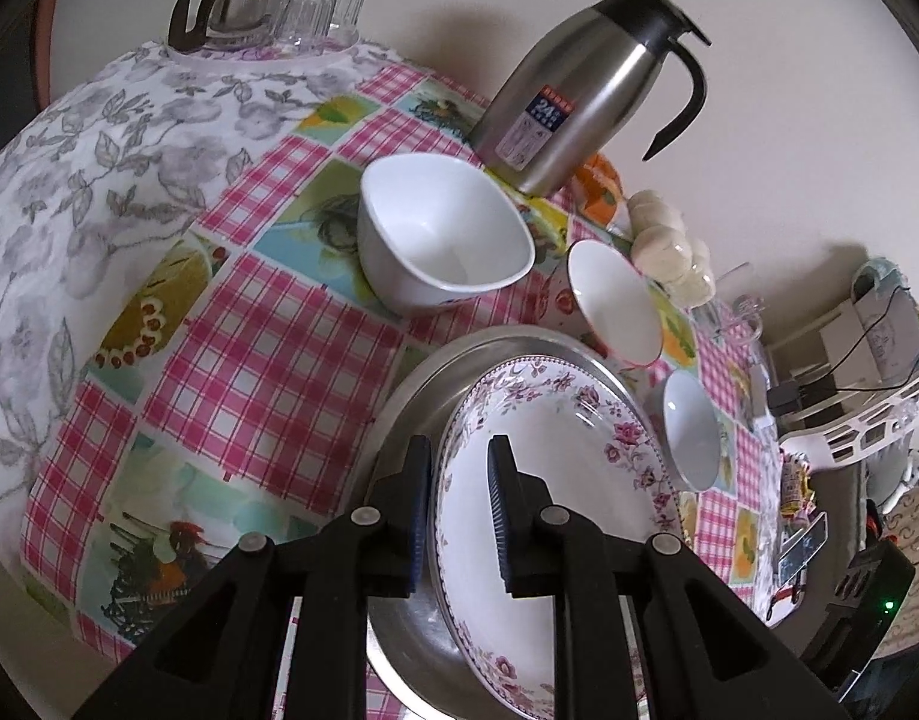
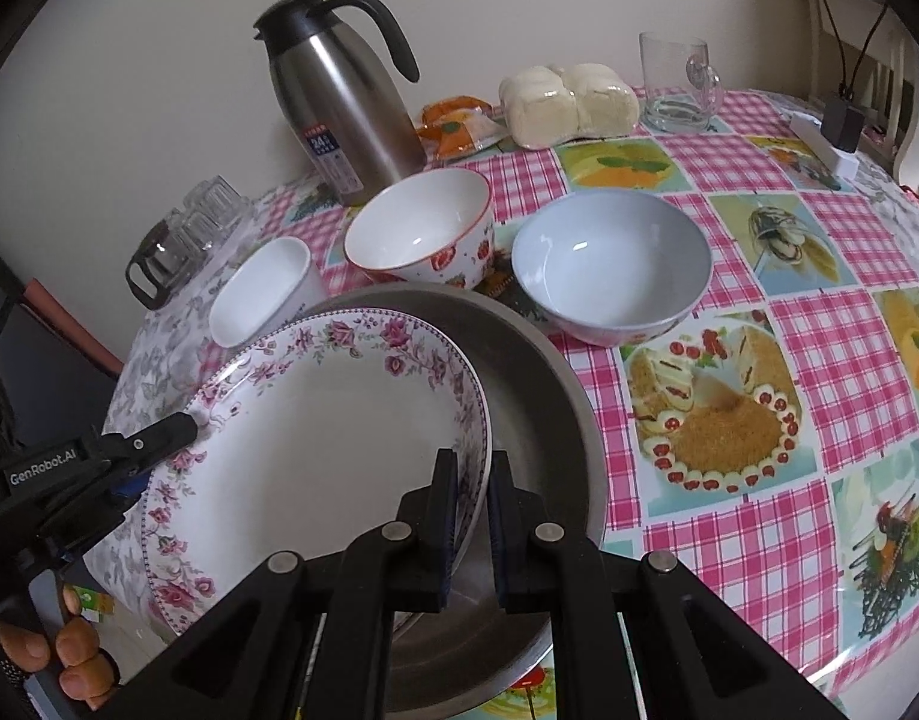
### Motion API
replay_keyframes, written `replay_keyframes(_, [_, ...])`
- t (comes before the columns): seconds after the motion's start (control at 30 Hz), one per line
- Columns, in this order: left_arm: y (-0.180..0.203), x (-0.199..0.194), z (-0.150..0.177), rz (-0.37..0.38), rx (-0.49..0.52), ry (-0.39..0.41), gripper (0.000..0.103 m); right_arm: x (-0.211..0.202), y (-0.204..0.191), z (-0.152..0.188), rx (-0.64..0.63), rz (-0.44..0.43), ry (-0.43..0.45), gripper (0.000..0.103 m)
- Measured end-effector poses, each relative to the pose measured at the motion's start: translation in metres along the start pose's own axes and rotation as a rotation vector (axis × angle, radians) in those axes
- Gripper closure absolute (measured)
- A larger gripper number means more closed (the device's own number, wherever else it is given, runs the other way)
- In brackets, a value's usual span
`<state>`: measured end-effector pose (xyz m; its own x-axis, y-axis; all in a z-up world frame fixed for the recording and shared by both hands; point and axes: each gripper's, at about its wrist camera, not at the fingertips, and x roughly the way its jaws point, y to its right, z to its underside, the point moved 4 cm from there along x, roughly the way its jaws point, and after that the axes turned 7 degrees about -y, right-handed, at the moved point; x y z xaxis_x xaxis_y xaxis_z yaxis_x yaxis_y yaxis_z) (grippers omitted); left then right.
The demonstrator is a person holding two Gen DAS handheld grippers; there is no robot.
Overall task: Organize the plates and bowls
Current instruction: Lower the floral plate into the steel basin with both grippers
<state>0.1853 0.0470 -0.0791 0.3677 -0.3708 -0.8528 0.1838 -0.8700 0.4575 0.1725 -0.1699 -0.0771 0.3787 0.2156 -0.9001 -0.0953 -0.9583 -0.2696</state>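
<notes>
The floral plate (image 2: 315,438) is held by both grippers at once; the right gripper (image 2: 472,516) pinches its right rim, one pad on the inner face and one on the outer, and the left gripper (image 1: 459,504) pinches the opposite rim the same way; in the right wrist view the left gripper's finger (image 2: 159,433) lies on the plate's left edge, with a person's hand (image 2: 69,654) on its handle at the lower left; both sets of jaws are closed on the rim. The plate sits tilted inside a metal basin (image 2: 537,372), which stands on the table (image 2: 759,324) near its near-left edge. Just beyond the basin lie three bowls; a square white bowl (image 1: 441,234) to the left, a red-rimmed bowl (image 2: 423,228) in the middle, and a pale blue bowl (image 2: 609,264) to the right, just beside the basin's rim. Farther back, a steel thermos jug (image 2: 339,96) stands by the wall; right of it lie an orange packet (image 2: 459,123), a bag of white buns (image 2: 570,102) and a clear glass mug (image 2: 678,81). At the far left stand a glass coffee pot (image 1: 231,6) and upturned tumblers (image 1: 321,6).
</notes>
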Motion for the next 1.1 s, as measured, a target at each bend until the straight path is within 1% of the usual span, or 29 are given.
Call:
replay_keyframes(0.27, [-0.001, 0.017, 0.005, -0.042, -0.001, -0.051, 0.085, 0.011, 0.007, 0.003, 0.017, 0.016, -0.037, 0.092])
replay_keyframes(0.67, [-0.001, 0.03, 0.01, -0.071, 0.005, -0.097, 0.081, 0.023, 0.013, 0.005, 0.031, 0.033, -0.084, 0.092])
replay_keyframes(0.8, [-0.001, 0.034, 0.012, -0.077, 0.003, -0.115, 0.08, 0.024, 0.012, 0.005, 0.028, 0.042, -0.089, 0.09])
replay_keyframes(0.93, [0.0, 0.034, 0.012, -0.081, 0.01, -0.115, 0.077, 0.024, 0.012, 0.006, 0.028, 0.041, -0.093, 0.09])
replay_keyframes(1.1, [0.0, 0.035, 0.012, -0.091, 0.01, -0.113, 0.077, 0.024, 0.012, 0.006, 0.022, 0.045, -0.094, 0.09])
